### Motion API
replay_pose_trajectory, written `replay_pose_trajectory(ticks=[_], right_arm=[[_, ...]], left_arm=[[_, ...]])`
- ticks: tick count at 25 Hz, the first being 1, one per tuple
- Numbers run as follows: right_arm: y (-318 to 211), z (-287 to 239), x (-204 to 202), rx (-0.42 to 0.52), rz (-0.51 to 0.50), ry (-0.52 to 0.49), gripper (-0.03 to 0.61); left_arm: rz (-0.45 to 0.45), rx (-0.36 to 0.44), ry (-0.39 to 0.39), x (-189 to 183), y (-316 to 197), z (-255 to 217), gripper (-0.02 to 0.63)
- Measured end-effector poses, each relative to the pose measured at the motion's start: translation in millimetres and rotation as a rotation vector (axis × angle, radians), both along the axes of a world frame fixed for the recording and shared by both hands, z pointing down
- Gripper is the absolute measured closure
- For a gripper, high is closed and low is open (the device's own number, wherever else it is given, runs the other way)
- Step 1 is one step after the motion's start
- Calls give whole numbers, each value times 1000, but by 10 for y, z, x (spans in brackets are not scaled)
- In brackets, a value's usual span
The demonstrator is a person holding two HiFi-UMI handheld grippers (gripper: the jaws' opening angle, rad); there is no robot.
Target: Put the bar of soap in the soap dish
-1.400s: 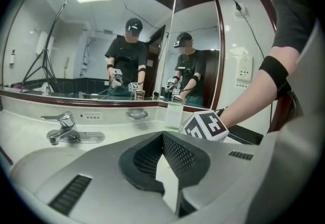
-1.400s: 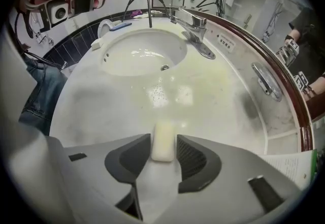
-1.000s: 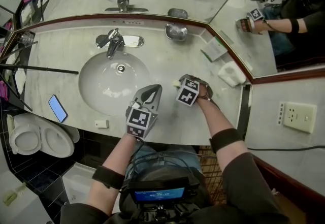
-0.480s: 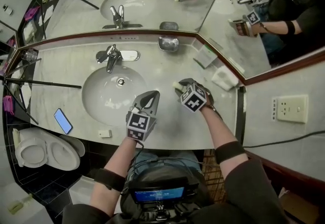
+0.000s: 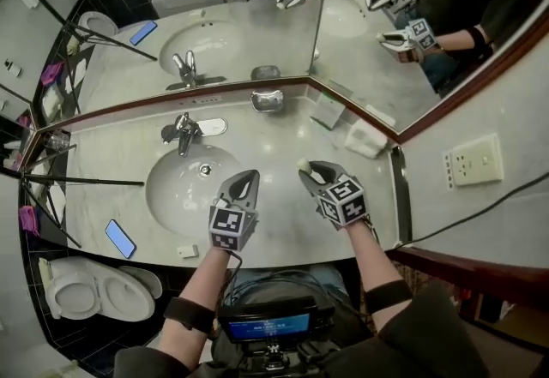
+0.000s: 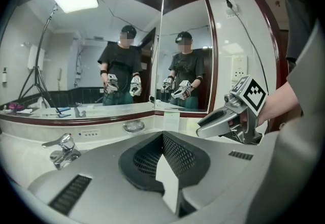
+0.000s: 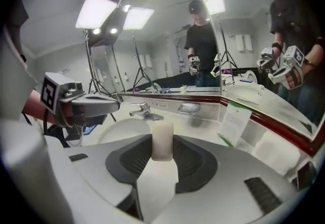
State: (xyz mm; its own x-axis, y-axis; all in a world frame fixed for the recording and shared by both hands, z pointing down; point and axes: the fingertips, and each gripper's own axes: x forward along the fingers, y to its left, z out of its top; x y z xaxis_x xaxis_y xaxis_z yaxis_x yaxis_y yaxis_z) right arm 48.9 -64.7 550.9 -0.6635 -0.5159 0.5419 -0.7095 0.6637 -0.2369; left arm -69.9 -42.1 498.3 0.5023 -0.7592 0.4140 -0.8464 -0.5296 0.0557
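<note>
Head view: you are holding the bar of soap (image 5: 303, 165) at the tips of the right gripper (image 5: 314, 172), above the counter to the right of the sink (image 5: 184, 189). The soap dish (image 5: 268, 100) is sitting ahead and slightly left, under the mirror, apparently empty.

Left gripper view: the left gripper (image 6: 163, 136) is showing its jaws closed together, gripping nothing.

Right gripper view: the jaws are standing part-open with their pads pressing the soap's sides. Its long axis is upright, and the dish (image 7: 189, 108) is lying ahead.
</note>
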Motion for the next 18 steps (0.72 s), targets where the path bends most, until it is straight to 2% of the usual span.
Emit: replay_pose_trajectory(ticks=[3,7,13,18], right_arm=[[98,-95,91,12,56,-49,433],[118,-117,163,27,80,-44,433],[-64,-133,100,78,31,45,433],[-460,-151,-113,150,-68,178,433]], left_arm=[[16,6,-5,49,24,-24,612],[34,-4,-14,117,39,15,612],[49,-7,-28,149,-22,35,612],[31,3,-32,95,-284,28,612]])
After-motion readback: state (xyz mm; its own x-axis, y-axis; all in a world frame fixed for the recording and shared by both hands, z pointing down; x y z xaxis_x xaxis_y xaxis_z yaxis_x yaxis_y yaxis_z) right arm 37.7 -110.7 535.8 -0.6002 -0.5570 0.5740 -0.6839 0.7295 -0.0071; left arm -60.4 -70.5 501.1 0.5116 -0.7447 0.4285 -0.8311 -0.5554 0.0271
